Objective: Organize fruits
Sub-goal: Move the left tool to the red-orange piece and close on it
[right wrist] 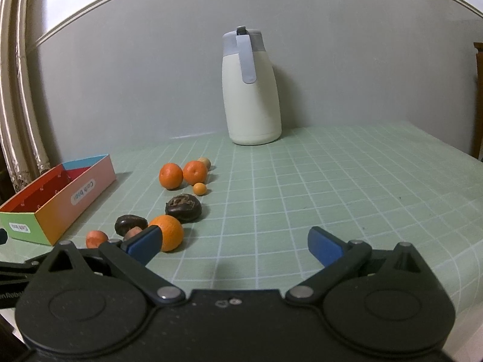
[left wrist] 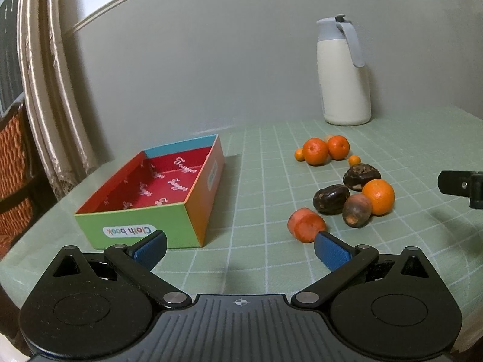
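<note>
A scatter of fruit is being framed by two hand-held grippers over a green checked table point(right wrist: 332, 181), with a white jug point(right wrist: 252, 90) standing upright against the grey wall at the back. The left gripper point(left wrist: 240, 249) is being held wide open above the table, its blue pads well apart and nothing between them. The right gripper point(right wrist: 234, 246) is likewise being held spread wide and empty; its tip is also being caught at the right edge of the left wrist view.

The box point(left wrist: 151, 193), open-topped, red inside and marked "Cloth book", is sitting to the left of the fruit with no fruit seen inside it. Nearest the box, a carrot piece point(left wrist: 306, 224) is lying on its side, just beyond the left gripper's right pad. Behind it, farther from the box, a dark fruit point(left wrist: 330, 199), a brown fruit point(left wrist: 356, 209) and an orange point(left wrist: 378, 196) are being shown bunched together, with a second dark fruit point(left wrist: 360, 176) just behind them. Toward the jug, two more oranges point(left wrist: 315, 151) are sitting side by side, flanked by two small kumquats point(left wrist: 354, 160). A small tan fruit point(right wrist: 204, 162) is being glimpsed behind the far oranges in the right wrist view.
</note>
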